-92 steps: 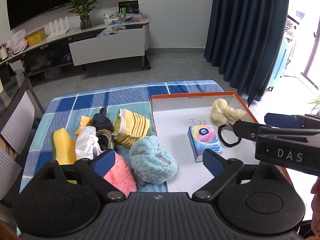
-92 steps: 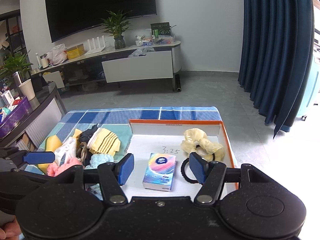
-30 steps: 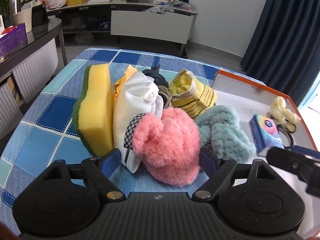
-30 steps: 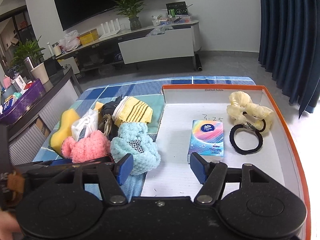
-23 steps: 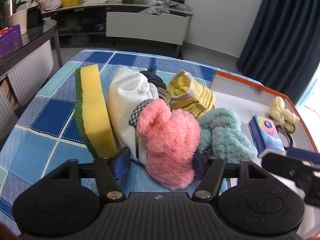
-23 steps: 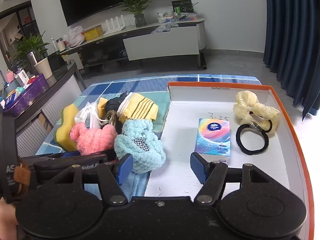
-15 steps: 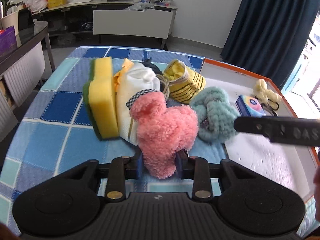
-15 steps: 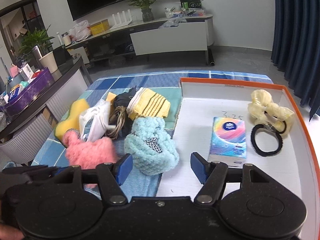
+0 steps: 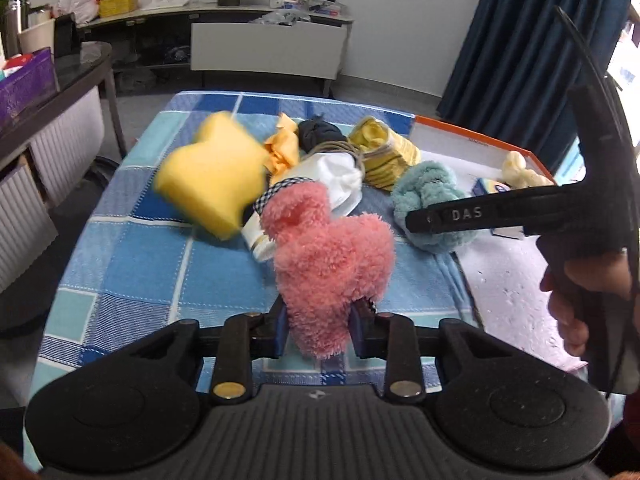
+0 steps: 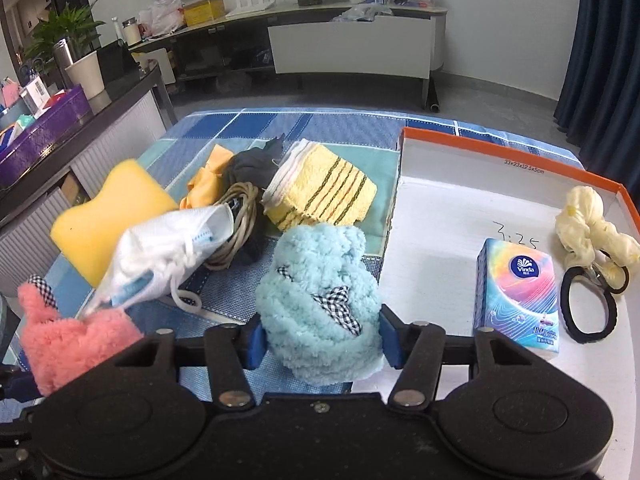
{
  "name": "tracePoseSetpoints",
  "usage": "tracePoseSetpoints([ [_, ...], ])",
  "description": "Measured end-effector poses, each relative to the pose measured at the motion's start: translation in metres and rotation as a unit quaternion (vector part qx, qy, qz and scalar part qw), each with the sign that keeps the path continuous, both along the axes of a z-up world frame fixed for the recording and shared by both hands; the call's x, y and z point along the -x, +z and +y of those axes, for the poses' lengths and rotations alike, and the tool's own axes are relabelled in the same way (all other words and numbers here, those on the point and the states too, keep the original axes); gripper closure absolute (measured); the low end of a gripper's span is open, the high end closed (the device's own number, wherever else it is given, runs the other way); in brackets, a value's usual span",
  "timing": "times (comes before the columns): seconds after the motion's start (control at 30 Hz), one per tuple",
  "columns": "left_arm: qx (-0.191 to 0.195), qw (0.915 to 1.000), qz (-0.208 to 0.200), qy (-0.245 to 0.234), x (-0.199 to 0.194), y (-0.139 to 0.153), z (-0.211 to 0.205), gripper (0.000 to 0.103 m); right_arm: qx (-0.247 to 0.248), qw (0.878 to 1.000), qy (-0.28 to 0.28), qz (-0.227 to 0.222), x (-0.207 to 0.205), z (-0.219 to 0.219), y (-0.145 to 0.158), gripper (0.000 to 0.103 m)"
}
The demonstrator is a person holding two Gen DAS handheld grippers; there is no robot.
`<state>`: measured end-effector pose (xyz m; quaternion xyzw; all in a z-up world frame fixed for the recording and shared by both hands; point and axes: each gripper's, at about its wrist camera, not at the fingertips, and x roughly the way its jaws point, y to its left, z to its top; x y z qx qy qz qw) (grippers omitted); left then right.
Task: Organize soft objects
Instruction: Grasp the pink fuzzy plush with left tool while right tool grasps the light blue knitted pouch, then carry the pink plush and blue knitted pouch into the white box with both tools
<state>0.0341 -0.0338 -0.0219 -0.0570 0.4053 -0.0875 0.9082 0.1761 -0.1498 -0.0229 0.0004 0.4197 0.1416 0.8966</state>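
My left gripper is shut on a fluffy pink soft item and holds it above the checked blue cloth; it also shows at the left of the right wrist view. My right gripper has closed around a fluffy light-blue soft item, its pads against both sides, at the tray's left edge; that item shows in the left wrist view. The white tray with an orange rim holds a tissue pack, a black hair band and a cream scrunchie.
On the cloth lie a yellow sponge, a white face mask, a coiled cord, a dark cloth, an orange cloth and a striped yellow towel. A dark side table stands left.
My left gripper closed on the pink item and lifted it back off the pile. My right gripper moved left and closed around the light-blue item. The sponge tipped over.
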Motion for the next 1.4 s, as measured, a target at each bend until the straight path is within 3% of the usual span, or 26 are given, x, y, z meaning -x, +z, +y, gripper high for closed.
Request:
tracePoseSetpoints([
  [0.27, 0.019, 0.9985, -0.014, -0.049, 0.01, 0.003, -0.016, 0.072, -0.026, 0.999, 0.003, -0.023, 0.043, -0.021, 0.022, 0.044],
  [0.6, -0.009, 0.9993, -0.037, -0.003, 0.022, 0.021, -0.016, 0.072, -0.065, 0.996, -0.023, -0.053, 0.095, -0.039, 0.048, 0.044],
  [0.87, -0.028, 0.9987, -0.038, 0.021, 0.026, 0.032, -0.028, 0.072, -0.067, 0.995, -0.033, -0.061, 0.127, -0.043, 0.058, 0.043],
  [1.4, -0.044, 0.9977, -0.044, 0.025, 0.033, 0.043, -0.05, 0.072, -0.066, 0.993, -0.05, -0.083, 0.157, -0.059, 0.074, 0.043],
])
